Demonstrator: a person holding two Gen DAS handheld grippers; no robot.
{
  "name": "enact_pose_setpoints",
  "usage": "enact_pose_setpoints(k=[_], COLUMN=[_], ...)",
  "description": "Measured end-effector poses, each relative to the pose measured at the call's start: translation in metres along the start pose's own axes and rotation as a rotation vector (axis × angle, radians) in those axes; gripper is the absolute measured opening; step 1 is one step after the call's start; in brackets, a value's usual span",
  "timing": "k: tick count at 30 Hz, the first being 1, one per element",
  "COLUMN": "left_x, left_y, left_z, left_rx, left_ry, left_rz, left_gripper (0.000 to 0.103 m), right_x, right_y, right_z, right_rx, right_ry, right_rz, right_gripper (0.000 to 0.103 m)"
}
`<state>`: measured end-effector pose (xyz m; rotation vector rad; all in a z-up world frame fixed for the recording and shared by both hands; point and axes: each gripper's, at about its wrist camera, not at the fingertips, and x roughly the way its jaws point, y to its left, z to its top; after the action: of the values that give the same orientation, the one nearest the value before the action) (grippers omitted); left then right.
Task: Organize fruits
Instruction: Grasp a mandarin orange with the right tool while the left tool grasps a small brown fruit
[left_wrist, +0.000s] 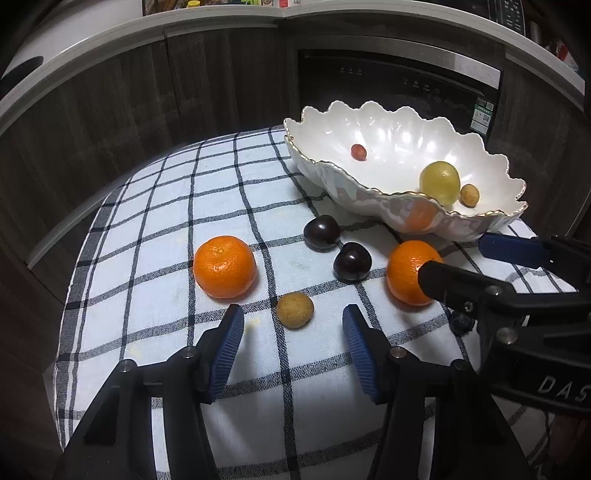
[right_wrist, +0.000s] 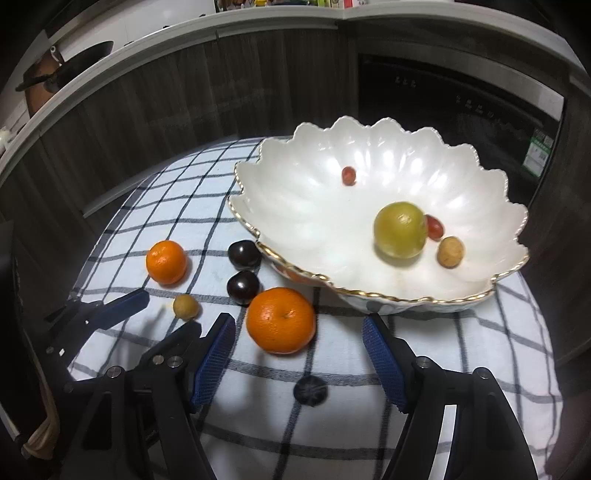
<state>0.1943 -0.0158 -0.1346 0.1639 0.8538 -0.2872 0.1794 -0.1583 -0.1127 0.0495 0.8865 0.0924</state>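
The left hand-held gripper (left_wrist: 293, 343) hangs released just short of the small round tan fruit (left_wrist: 295, 309) on the checked cloth (left_wrist: 166, 206); the right hand-held gripper (right_wrist: 299, 352), also released, faces the bright orange mandarin (right_wrist: 280, 319). Centre each fruit before clenching gently.

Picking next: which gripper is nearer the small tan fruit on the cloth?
Left. The left gripper frames the tan fruit, just ahead; the right gripper faces an orange.

Small dark fruit (right_wrist: 310, 390) blurred; right claw (left_wrist: 461, 254) partly covering tangerine (left_wrist: 408, 271).
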Motion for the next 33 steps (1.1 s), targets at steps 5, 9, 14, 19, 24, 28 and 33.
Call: enact_pose_setpoints(k=[5,9,14,19,24,28,33], left_x=[0.006,0.011,0.018,0.022,0.024,0.024,0.023], left_y=[0.001,0.004,0.007,0.008,0.007,0.007,0.009], left_z=[-0.001,-0.001,0.0,0.003,0.006,0.006,0.006], left_rx=[-0.003,-0.011,-0.032,-0.043,-0.036,-0.042,-0.052], left_ry=[0.016,0.024,0.048,0.053,0.053,0.051,0.051], left_rz=[-0.01,-0.017,-0.02,-0.033,-0.036,-0.016,-0.016], left_gripper=[0.051,0.049,0.047,0.042,0.033,0.024,0.024], right_x=[0.009,0.018,0.027,0.035,0.042,0.041,0.041], right_y=[0.002,0.002,0.003,0.001,-0.001,0.0,0.0], right_z=[0.001,0.003,0.004,0.004,0.004,0.004,0.004], right_rx=[0.019,0.047,0.061,0.079,0.094,0.091,0.094], right_ry=[0.032,0.066,0.086,0.111,0.124,0.121,0.119], right_rz=[-0.001,0.015,0.025,0.035,0.06,0.063,0.064], right_gripper=[0.071,0.066,0.063,0.059,0.049,0.048,0.047])
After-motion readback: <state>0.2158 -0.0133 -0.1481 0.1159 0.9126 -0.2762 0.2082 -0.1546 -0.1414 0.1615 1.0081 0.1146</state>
